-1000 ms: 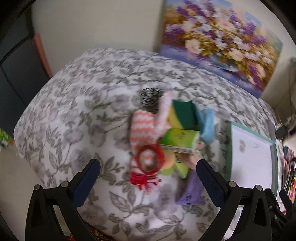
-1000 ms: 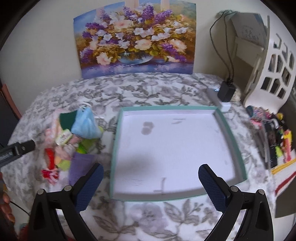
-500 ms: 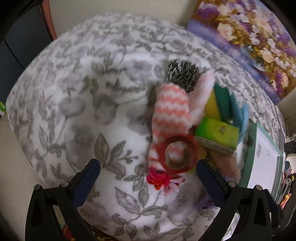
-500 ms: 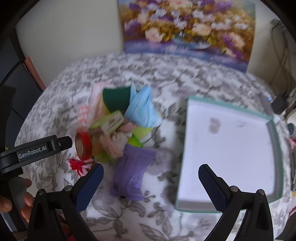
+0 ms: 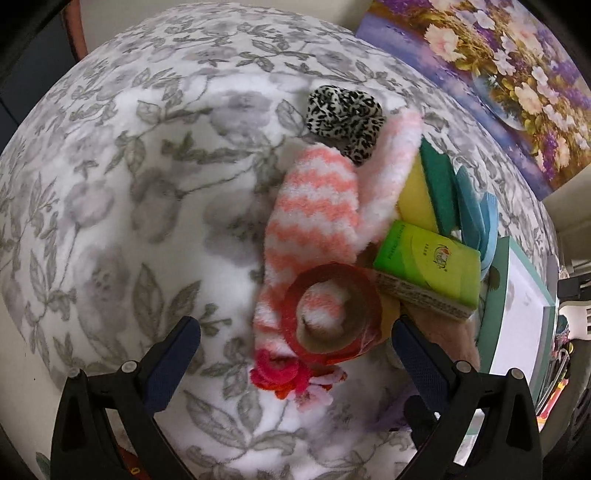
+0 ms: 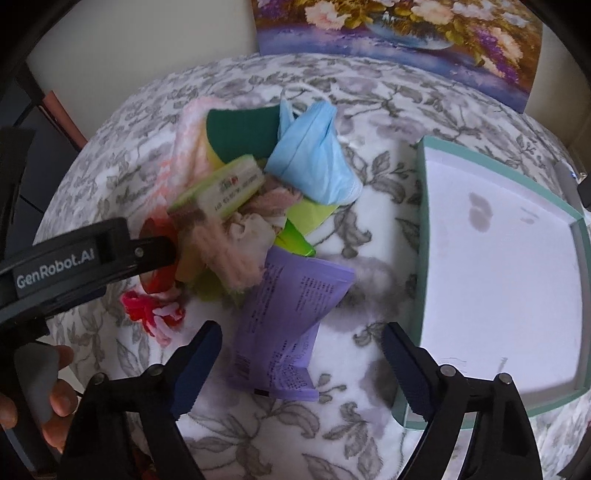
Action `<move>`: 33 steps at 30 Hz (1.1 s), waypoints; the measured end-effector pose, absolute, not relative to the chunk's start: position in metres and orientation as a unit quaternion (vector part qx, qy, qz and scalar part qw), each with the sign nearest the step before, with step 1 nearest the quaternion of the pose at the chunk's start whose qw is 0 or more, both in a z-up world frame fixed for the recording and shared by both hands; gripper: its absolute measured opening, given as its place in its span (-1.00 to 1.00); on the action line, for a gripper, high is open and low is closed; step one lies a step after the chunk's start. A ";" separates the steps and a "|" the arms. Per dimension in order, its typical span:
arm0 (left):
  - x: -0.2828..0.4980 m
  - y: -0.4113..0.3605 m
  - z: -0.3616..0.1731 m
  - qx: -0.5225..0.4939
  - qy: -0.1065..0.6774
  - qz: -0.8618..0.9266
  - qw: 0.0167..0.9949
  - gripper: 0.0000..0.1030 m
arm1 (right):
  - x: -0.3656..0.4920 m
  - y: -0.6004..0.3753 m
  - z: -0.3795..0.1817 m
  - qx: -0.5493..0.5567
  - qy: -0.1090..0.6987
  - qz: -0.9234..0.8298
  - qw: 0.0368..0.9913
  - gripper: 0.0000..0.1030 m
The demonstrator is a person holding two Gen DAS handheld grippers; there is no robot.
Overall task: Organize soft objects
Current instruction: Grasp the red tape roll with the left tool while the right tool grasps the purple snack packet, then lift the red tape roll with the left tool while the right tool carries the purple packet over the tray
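Observation:
A pile of soft things lies on the floral cloth. In the left wrist view: an orange-white striped sock (image 5: 314,206), a pink sock (image 5: 388,166), a leopard scrunchie (image 5: 343,114), a red tape roll (image 5: 332,310), a red-pink pompom tie (image 5: 280,373), a green tissue pack (image 5: 428,266) and a yellow-green sponge (image 5: 428,188). My left gripper (image 5: 295,343) is open, its fingers either side of the tape roll. In the right wrist view: a blue face mask (image 6: 314,158), a purple packet (image 6: 291,317) and a beige cloth (image 6: 236,243). My right gripper (image 6: 303,354) is open over the purple packet.
An empty white tray with a teal rim (image 6: 424,240) lies right of the pile, also in the left wrist view (image 5: 498,295). A flower painting (image 6: 399,33) leans on the back wall. The left gripper's arm (image 6: 74,258) reaches in from the left.
Both grippers have moved in toward the pile. The right one swung left from over the tray to the purple packet. Both stay open.

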State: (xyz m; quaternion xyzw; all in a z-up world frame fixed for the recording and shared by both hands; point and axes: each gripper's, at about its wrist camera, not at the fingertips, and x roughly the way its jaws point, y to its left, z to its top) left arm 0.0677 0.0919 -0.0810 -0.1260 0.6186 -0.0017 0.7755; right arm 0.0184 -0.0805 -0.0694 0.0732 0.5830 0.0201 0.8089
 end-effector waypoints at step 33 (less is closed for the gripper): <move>0.058 0.081 -0.065 -0.144 0.587 -0.023 0.796 0.06 | 0.016 -0.099 -0.071 0.124 0.589 0.026 0.798 -0.10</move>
